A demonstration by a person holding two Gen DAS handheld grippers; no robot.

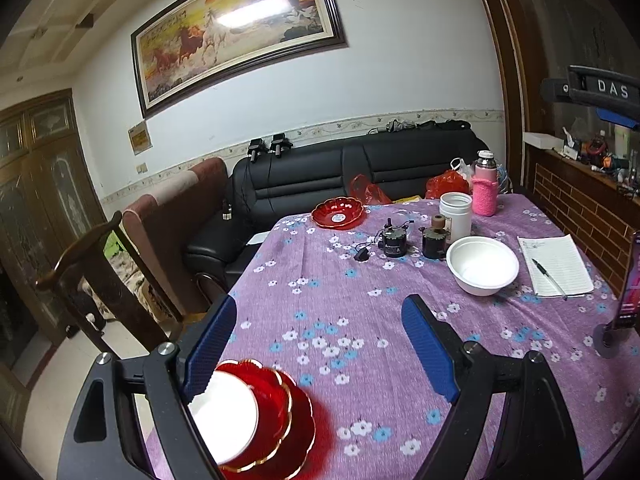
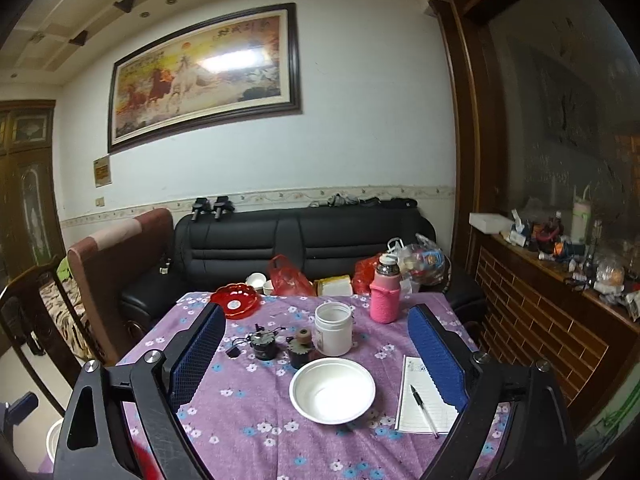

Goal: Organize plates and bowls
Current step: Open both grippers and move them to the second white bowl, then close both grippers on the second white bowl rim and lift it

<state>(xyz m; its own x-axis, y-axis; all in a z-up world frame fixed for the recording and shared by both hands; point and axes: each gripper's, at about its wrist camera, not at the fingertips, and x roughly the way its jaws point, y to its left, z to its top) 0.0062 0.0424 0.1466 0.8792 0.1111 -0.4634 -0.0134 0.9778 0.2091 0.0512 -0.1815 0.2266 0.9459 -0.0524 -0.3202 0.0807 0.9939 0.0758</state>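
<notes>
A stack of red gold-rimmed plates (image 1: 288, 428) with a white bowl (image 1: 228, 420) on top sits at the table's near left corner. My left gripper (image 1: 320, 344) is open above the tablecloth, and its left finger (image 1: 210, 344) hangs just over that bowl without touching it. A second white bowl (image 2: 332, 390) stands alone mid-table and also shows as a white bowl (image 1: 482, 266) to the right. My right gripper (image 2: 318, 356) is open, raised over this bowl with nothing between its pads. A single red plate (image 2: 236, 300) lies at the far left edge.
A white jar (image 2: 333, 328), a flask in a pink sleeve (image 2: 385, 296) and two small black motors (image 2: 262, 344) crowd the far middle. A notepad with a pen (image 2: 424, 400) lies right of the bowl. A phone on a stand (image 1: 628, 280), a sofa (image 2: 280, 240) and a wooden chair (image 1: 88, 272) surround the table.
</notes>
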